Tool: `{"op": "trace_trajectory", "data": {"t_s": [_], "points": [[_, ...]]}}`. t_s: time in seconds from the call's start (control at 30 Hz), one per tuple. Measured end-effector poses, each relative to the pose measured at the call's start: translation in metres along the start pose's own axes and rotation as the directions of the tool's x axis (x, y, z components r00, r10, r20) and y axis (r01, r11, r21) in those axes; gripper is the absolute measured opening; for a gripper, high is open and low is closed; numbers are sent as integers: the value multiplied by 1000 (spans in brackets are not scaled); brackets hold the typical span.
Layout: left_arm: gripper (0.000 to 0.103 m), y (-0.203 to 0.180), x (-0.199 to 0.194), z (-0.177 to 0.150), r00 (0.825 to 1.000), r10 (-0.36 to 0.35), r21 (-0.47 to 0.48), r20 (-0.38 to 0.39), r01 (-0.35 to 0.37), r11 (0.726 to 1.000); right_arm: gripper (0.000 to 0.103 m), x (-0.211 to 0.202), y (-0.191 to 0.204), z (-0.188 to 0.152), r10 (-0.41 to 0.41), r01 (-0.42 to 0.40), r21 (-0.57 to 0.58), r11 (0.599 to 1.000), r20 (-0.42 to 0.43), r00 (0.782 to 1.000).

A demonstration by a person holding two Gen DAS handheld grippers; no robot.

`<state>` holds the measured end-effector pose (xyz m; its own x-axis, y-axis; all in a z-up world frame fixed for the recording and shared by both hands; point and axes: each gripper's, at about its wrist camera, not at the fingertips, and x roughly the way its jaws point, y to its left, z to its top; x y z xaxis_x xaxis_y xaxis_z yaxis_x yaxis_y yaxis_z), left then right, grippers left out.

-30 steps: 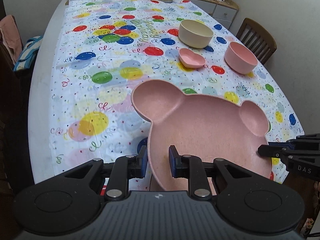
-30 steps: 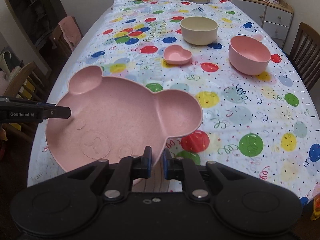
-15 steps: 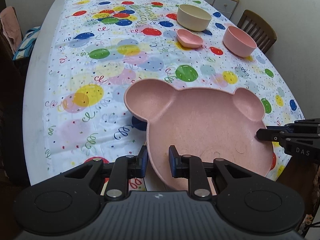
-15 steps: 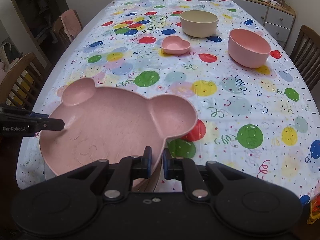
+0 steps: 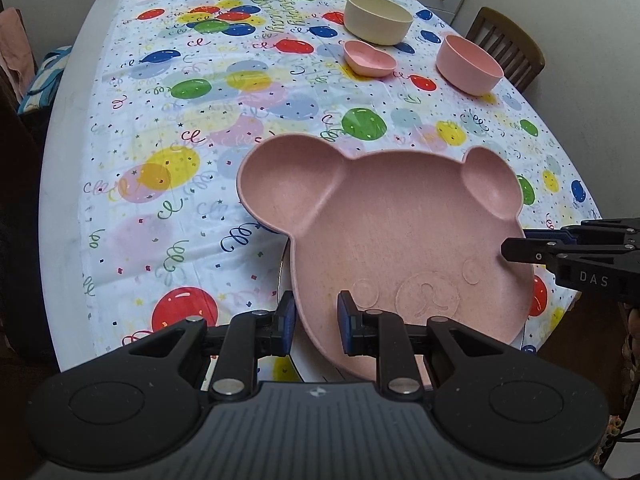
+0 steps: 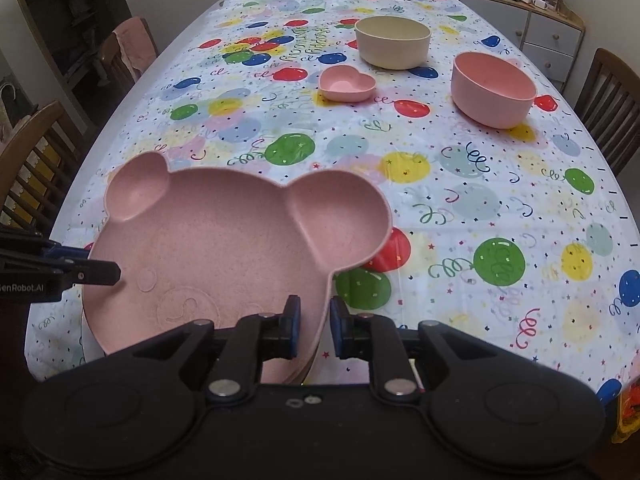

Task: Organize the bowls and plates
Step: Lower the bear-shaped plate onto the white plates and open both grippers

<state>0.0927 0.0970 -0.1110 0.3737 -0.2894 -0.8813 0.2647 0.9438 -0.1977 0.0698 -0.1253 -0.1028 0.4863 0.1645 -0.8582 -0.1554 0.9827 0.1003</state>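
left claw (image 5: 316, 322) is pinching the near rim of the pink bear plate (image 5: 400, 240), low over the counter (image 5: 60, 200). right claw (image 6: 314, 326) straddles the plate's opposite rim, its jaws just easing apart and the pads now a touch off it. beyond both claws sit the heart dish (image 6: 347, 84), cream bowl (image 6: 393, 42) and pink bowl (image 6: 494, 88).

- Bear-shaped plate (image 6: 224, 240) at the near table edge, on the tablecloth (image 6: 460, 208), atop another plate's rim (image 5: 285, 280).
- Heart-shaped dish (image 6: 347, 84) farther back, near the table's middle.
- Large round bowl (image 6: 393, 41) behind the dish, slightly right.
- Second bowl (image 6: 494, 88) right of the dish.
- Chairs (image 6: 612, 108) along both table sides.
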Motion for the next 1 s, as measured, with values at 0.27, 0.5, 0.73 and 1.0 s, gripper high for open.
{"op": "trace_trajectory", "data": {"t_s": [0.27,0.5,0.73,1.0], "points": [[22,3,-3,-2,999,-30,-3,-21,30,1000,28,-3,-4,-2,0,0,44,999,-2,1000],[42,4,-8,-2,998,-59,19,-35,59,998,36,-14,-2,-3,29,-29,68,997,6,1000],[58,10,-21,7,998,-62,42,0,62,997,47,-20,10,0,36,-37,66,997,15,999],[58,-2,-37,27,993,-78,147,91,65,987,64,-30,22,8,35,-39,84,996,46,998]]}}
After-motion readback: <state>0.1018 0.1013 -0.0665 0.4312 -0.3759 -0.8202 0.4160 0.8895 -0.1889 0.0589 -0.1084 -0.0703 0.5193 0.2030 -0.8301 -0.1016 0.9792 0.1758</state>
